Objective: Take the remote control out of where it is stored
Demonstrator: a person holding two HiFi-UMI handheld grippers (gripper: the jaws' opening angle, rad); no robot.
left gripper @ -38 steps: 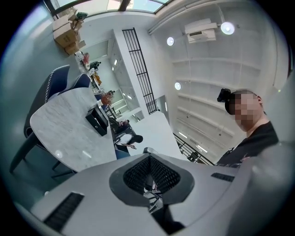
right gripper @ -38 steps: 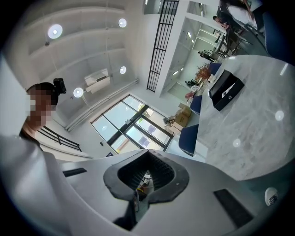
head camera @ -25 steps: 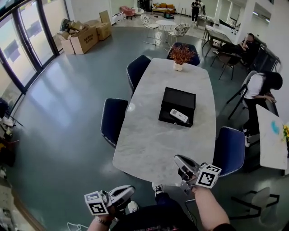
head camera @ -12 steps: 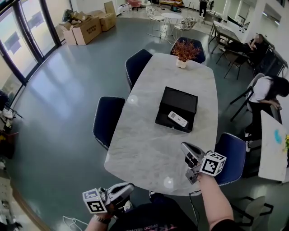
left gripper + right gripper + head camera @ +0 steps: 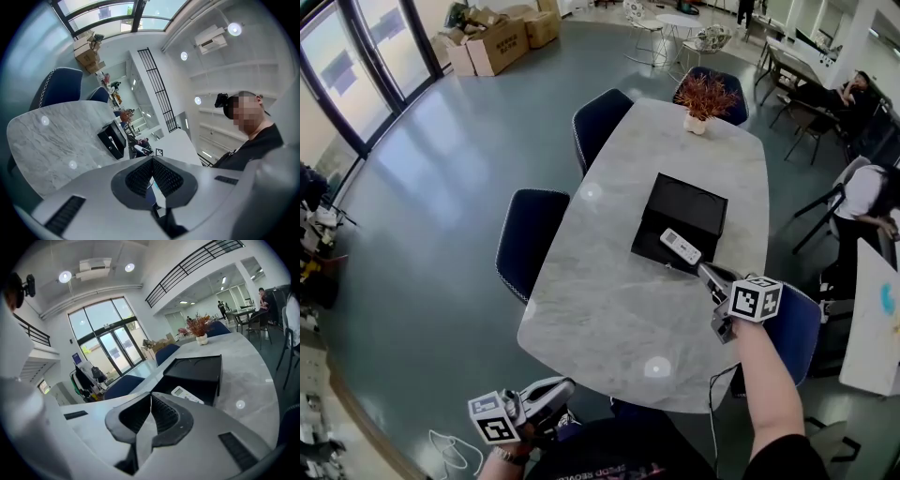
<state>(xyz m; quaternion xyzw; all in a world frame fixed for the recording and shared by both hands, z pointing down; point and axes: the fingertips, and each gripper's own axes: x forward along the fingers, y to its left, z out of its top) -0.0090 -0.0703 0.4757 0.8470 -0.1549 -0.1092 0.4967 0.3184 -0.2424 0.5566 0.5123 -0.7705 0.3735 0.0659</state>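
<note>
The right gripper has its jaws pressed together with nothing between them, and its own view shows the ribbed pads meeting at the tips. It hangs over the table, just beside the near corner of the black box, pointing at the remote control but apart from it. The left gripper is also closed and empty. It is held low at the person's body, off the near edge of the table and well apart from the box. The remote control is white and lies at an angle in the open near end of the box, face up. Nothing lies on the bare tabletop between it and the right gripper. A potted plant with reddish leaves stands at the far end of the table. Dark blue chairs stand along the left side and one is at the right under the person's right forearm. The head view alone shows cardboard boxes on the floor by the glass doors and a person bending over at the right. The right gripper view shows the remote's small screen and the wall of the box behind it. The left gripper view shows the box only as small and far across the table.
</note>
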